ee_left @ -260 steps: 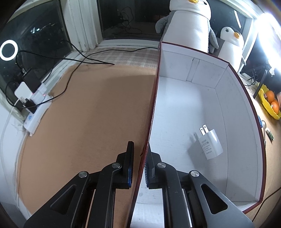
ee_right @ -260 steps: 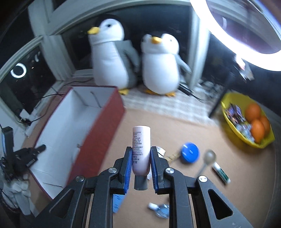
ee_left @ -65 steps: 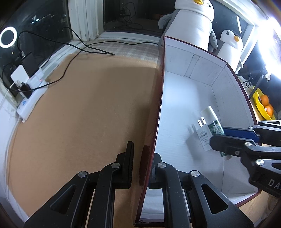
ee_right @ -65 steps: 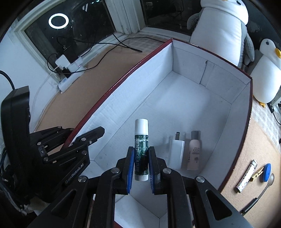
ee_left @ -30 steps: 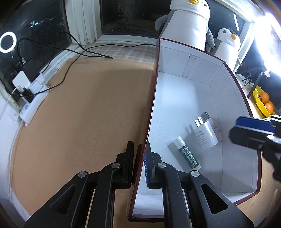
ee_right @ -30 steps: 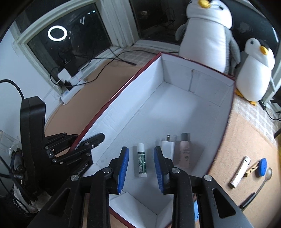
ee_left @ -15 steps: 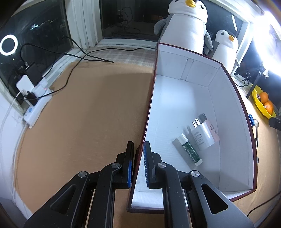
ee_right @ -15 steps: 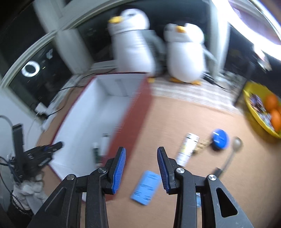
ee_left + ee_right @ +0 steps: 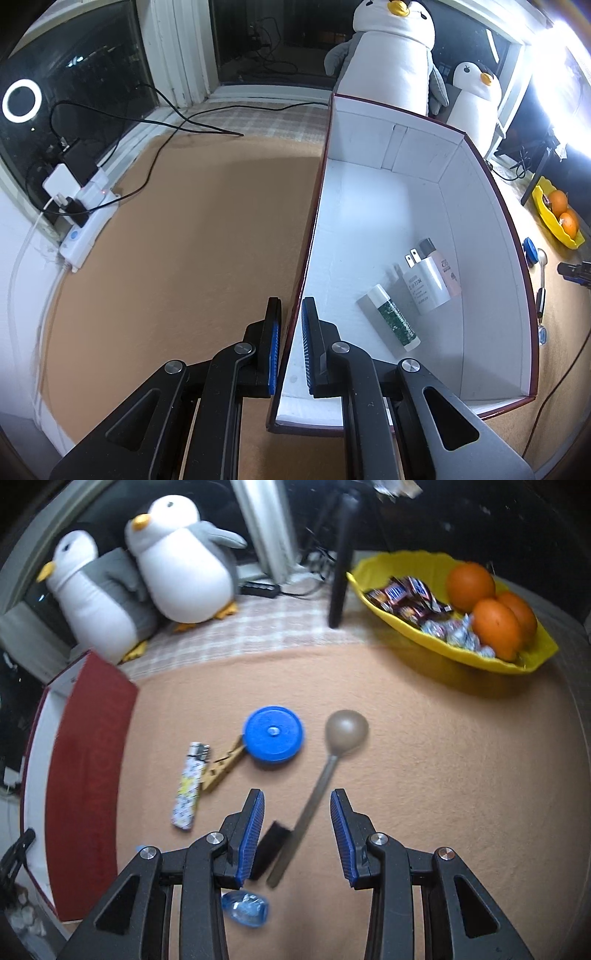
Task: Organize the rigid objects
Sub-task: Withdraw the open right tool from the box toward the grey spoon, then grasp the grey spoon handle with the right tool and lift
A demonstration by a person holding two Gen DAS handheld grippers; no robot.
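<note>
My left tool [image 9: 290,345] pinches the wall of the red, white-lined cardboard box [image 9: 491,229]. My empty right tool [image 9: 297,834] hangs half-open above the grey metal spoon [image 9: 332,753] on the tan counter [image 9: 443,775]: likely next, straddle the handle and close.

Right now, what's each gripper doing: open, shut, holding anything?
Left gripper: shut on the box wall.
Right gripper: open, holding nothing, above the spoon handle.

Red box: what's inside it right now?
Inside the red box: a green-labelled tube, a white plug adapter and a pink bottle, partly hidden behind the adapter. The nearest corner is hidden.
</note>
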